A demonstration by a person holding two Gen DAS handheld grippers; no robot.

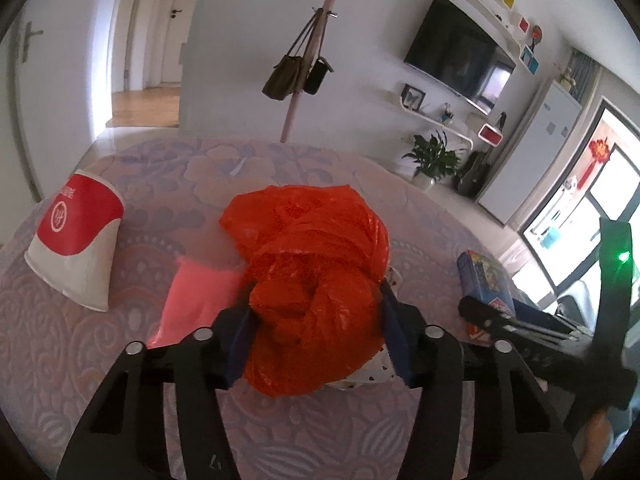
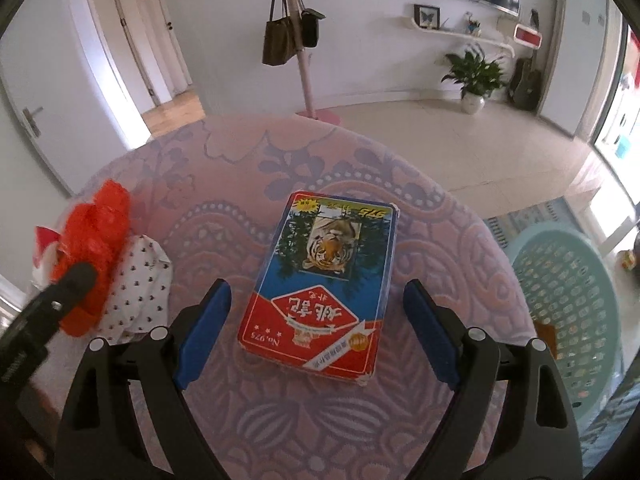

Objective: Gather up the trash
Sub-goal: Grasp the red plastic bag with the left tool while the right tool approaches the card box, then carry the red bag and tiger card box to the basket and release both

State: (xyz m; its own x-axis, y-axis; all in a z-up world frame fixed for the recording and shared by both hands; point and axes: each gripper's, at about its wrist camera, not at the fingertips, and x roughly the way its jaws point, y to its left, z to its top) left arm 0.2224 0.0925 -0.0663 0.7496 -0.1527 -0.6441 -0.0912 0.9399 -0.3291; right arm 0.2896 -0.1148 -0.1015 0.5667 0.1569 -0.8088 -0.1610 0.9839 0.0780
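Note:
A crumpled red plastic bag (image 1: 316,276) lies on the flowered tablecloth (image 1: 180,168), on top of a white spotted wrapper (image 1: 372,376). My left gripper (image 1: 316,320) has its blue pads against both sides of the bag. The bag (image 2: 92,240) and wrapper (image 2: 140,284) also show at the left of the right wrist view. A red and blue card box with a tiger picture (image 2: 324,280) lies flat on the cloth. My right gripper (image 2: 316,328) is open, with its fingers on either side of the box's near end, apart from it.
A red and white paper cup (image 1: 80,240) lies on its side at the left, with a pink packet (image 1: 196,296) beside the bag. A teal plastic basket (image 2: 568,304) stands on the floor past the table's right edge. A coat stand (image 2: 300,40) is beyond the far edge.

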